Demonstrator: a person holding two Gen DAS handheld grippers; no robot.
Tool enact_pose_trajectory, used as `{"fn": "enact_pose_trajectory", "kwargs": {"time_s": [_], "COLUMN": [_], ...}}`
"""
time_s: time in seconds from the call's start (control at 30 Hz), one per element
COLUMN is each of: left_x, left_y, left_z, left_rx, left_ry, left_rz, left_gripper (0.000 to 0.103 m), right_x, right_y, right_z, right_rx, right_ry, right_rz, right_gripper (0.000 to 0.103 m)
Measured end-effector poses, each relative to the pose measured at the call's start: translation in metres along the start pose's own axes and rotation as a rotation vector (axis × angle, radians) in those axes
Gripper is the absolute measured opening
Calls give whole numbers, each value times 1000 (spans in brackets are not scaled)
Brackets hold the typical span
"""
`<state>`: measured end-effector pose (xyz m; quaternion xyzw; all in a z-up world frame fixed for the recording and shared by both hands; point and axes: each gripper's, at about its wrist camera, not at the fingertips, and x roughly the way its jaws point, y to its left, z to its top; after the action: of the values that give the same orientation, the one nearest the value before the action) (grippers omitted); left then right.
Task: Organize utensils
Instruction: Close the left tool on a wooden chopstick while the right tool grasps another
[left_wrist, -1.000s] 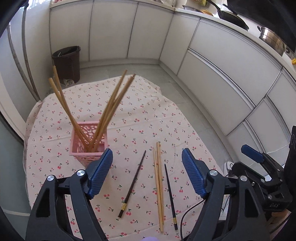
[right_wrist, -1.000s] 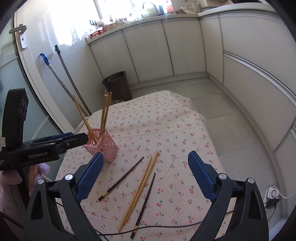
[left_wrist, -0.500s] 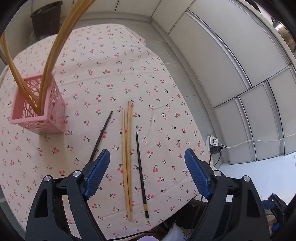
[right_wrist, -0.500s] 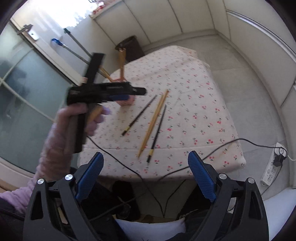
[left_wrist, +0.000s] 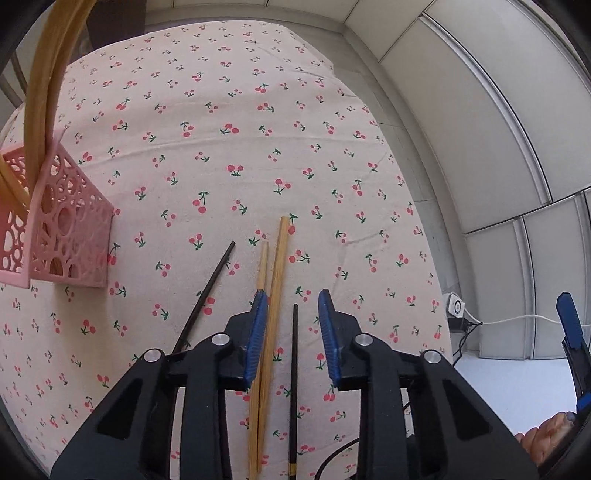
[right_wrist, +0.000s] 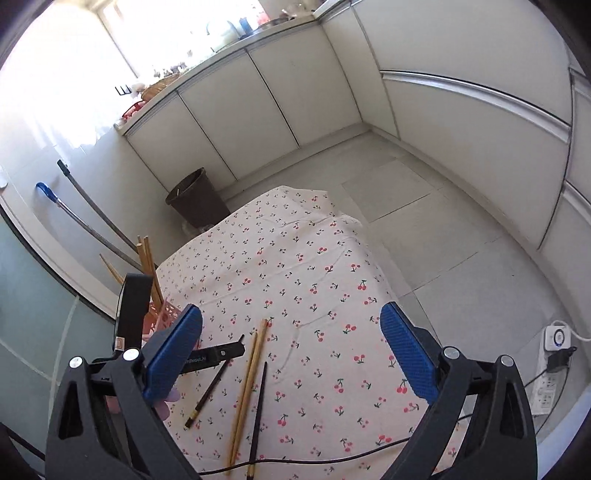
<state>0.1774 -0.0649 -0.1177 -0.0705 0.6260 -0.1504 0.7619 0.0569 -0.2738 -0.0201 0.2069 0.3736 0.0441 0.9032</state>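
Two bamboo chopsticks (left_wrist: 272, 280) lie side by side on the cherry-print tablecloth (left_wrist: 229, 122), with one black chopstick (left_wrist: 294, 354) to their right and another black chopstick (left_wrist: 207, 295) to their left. My left gripper (left_wrist: 291, 317) hangs low over them, half closed, its jaws around the thicker bamboo stick and the right black one, touching neither clearly. A pink perforated holder (left_wrist: 62, 236) with several bamboo chopsticks stands at the left. My right gripper (right_wrist: 291, 343) is wide open and empty, held high; the same chopsticks (right_wrist: 247, 376) show below it.
White cabinets (right_wrist: 258, 99) line the far walls. A dark bin (right_wrist: 195, 199) and a mop handle (right_wrist: 92, 214) stand beyond the table. A cable (right_wrist: 332, 458) runs over the table's near edge to a power strip (right_wrist: 554, 354) on the floor.
My left gripper has dropped close to the loose chopsticks and narrowed its jaws around them. My right gripper has swung to look over the table from higher up.
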Motion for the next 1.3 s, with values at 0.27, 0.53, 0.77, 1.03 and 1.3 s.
{"fn": "enact_pose_trajectory", "kwargs": {"time_s": [0.27, 0.53, 0.77, 1.03, 1.3], "left_x": [25, 42, 49, 40, -41], "left_y": [5, 11, 7, 8, 14], "left_z": [11, 20, 22, 8, -29], "left_rx": [6, -28, 2, 66, 140], "left_ry": [7, 25, 16, -74, -189], "left_rz": [80, 105, 135, 119, 89], "left_gripper": [20, 12, 11, 4, 4], "right_x": [25, 32, 39, 68, 121], "right_y": [1, -2, -1, 0, 15], "right_z": [3, 0, -1, -5, -10], "right_rx": [-6, 18, 16, 19, 41], "right_ry": [83, 137, 162, 217, 332], "right_rz": [7, -3, -36, -70, -48], "right_gripper": [94, 94, 94, 94, 90]}}
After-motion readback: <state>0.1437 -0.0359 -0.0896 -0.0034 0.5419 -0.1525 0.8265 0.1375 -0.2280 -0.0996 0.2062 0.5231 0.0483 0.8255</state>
